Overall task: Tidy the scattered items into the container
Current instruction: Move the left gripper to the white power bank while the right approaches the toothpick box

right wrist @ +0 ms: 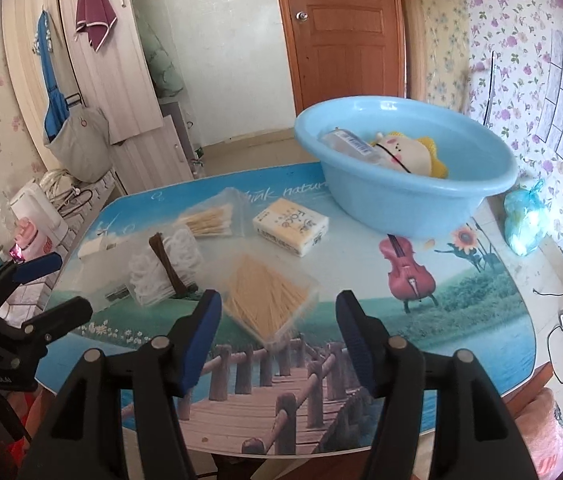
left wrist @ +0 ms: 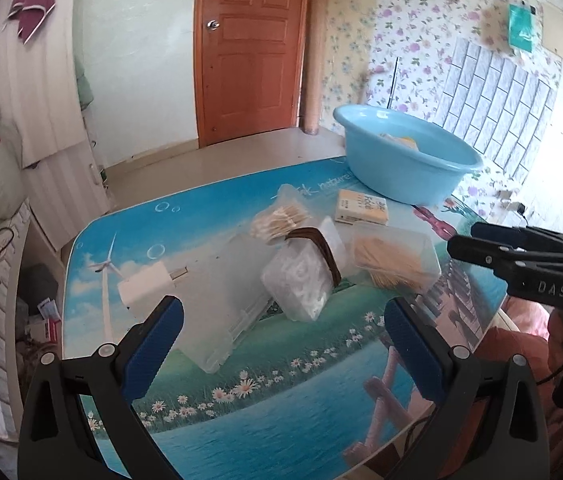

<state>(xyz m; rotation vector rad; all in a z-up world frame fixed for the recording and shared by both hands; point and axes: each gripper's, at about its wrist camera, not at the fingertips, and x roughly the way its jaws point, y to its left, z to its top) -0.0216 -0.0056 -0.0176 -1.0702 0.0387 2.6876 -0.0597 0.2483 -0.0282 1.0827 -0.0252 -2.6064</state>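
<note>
Both tongs, left [left wrist: 281,328] and right [right wrist: 277,320], gape empty just short of the toothpick box [right wrist: 265,300].

Ahead of your left tool, the blue basin [left wrist: 409,160] hides most of its contents behind its near wall; only a yellow scrap shows. The clear flat case [left wrist: 225,312] between that tool's fingers is too see-through to read its contents. The right tool [left wrist: 521,256] is cut off by the picture's edge. From your right tool, the table [right wrist: 461,340] loses its near edge behind the fingers.
</note>
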